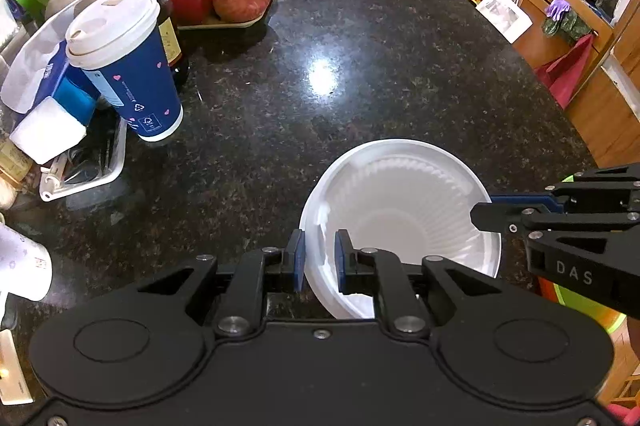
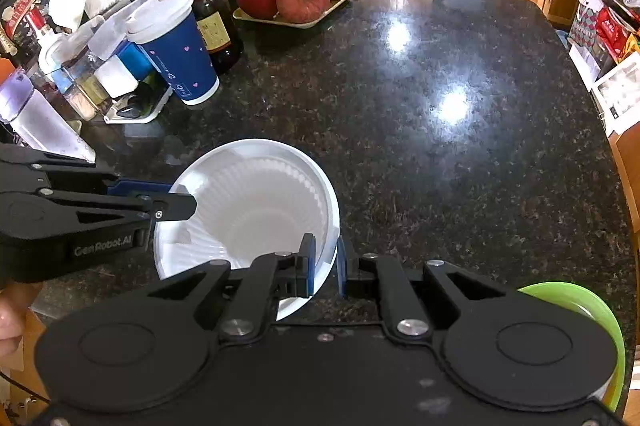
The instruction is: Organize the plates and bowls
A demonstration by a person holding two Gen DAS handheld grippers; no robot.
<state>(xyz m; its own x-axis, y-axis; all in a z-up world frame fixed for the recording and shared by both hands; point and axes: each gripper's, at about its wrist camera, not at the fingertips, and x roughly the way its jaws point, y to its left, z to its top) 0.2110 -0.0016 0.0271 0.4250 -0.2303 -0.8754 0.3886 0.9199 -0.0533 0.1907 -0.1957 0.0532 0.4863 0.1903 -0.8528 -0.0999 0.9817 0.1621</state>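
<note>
The white bowl (image 1: 404,210) stood near the front edge of the dark granite counter (image 1: 360,46). Beyond it and to its right the stone lay bare, wide room for a gripper to pass. Left of the bowl and farther back, a blue paper cup (image 1: 128,66) and a dark jar (image 1: 170,34) blocked the way, with a fruit tray (image 1: 228,22) behind them. A green plate (image 2: 580,306) sat just right of the bowl at the counter edge.
</note>
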